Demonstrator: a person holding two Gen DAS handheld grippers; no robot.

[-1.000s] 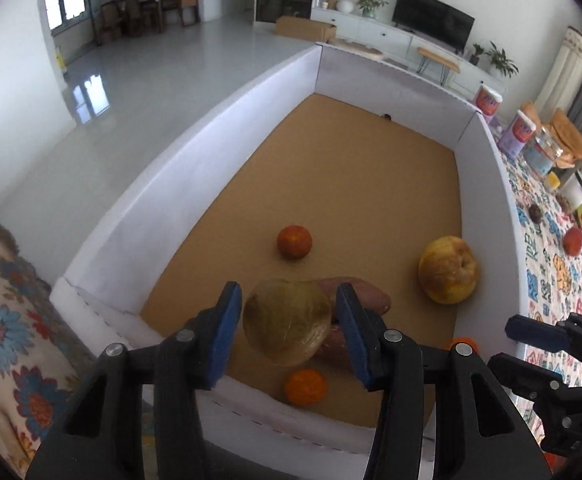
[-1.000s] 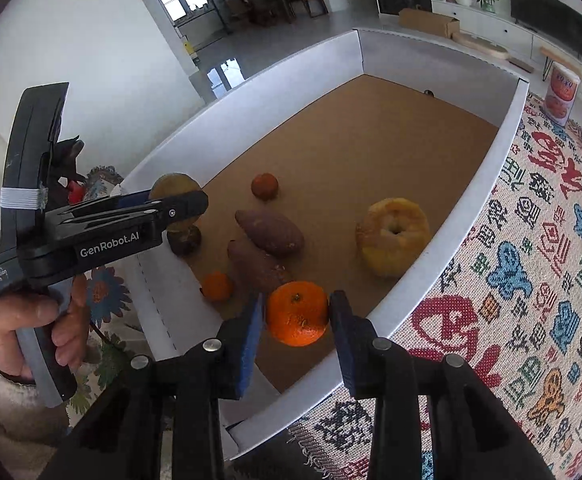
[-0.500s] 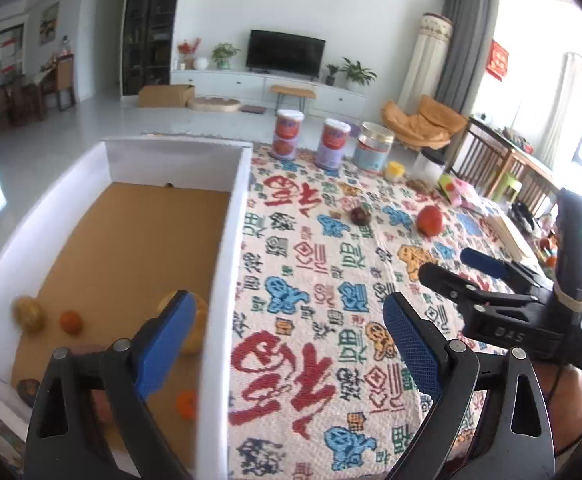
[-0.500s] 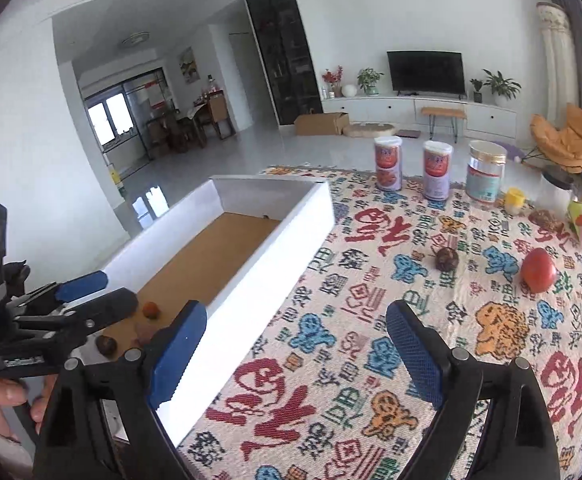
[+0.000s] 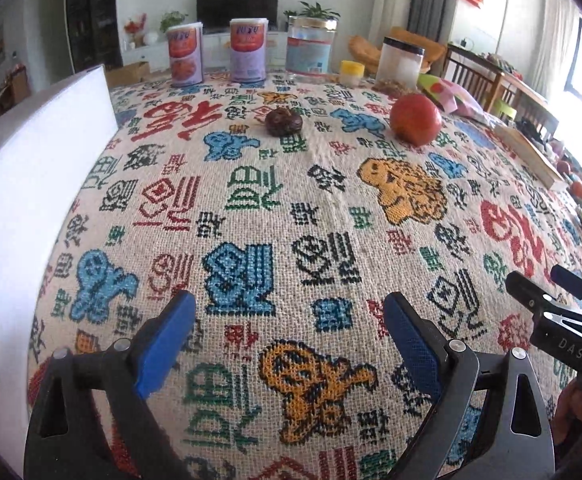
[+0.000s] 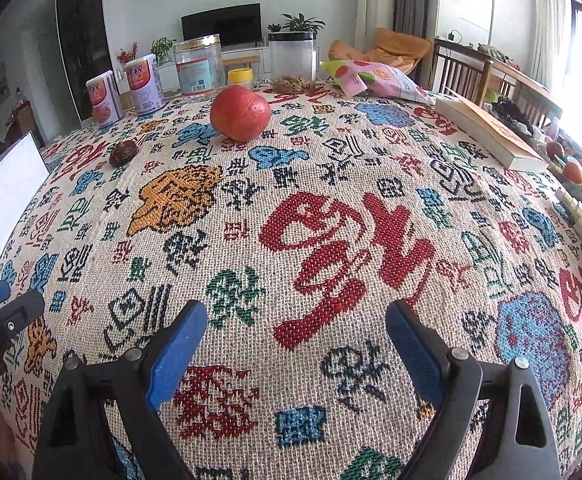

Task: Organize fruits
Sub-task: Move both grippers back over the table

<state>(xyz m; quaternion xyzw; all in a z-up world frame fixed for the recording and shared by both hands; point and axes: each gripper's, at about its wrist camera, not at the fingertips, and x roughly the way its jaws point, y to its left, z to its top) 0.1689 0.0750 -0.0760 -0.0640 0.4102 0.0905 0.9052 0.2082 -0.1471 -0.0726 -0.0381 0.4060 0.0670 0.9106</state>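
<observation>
Two fruits left on tabletop [image 5: 491, 232]: red fruit [image 5: 415, 119] & small dark one [image 5: 283, 122], both outside white box [image 5: 31, 184]. Left hand-held gripper [image 5: 287, 340] & right hand-held gripper [image 6: 295, 344] wide open, empty, well short of either.

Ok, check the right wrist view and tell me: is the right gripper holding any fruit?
No: the right gripper stands open and empty over the patterned cloth, with the red fruit lying far ahead of it.
</observation>
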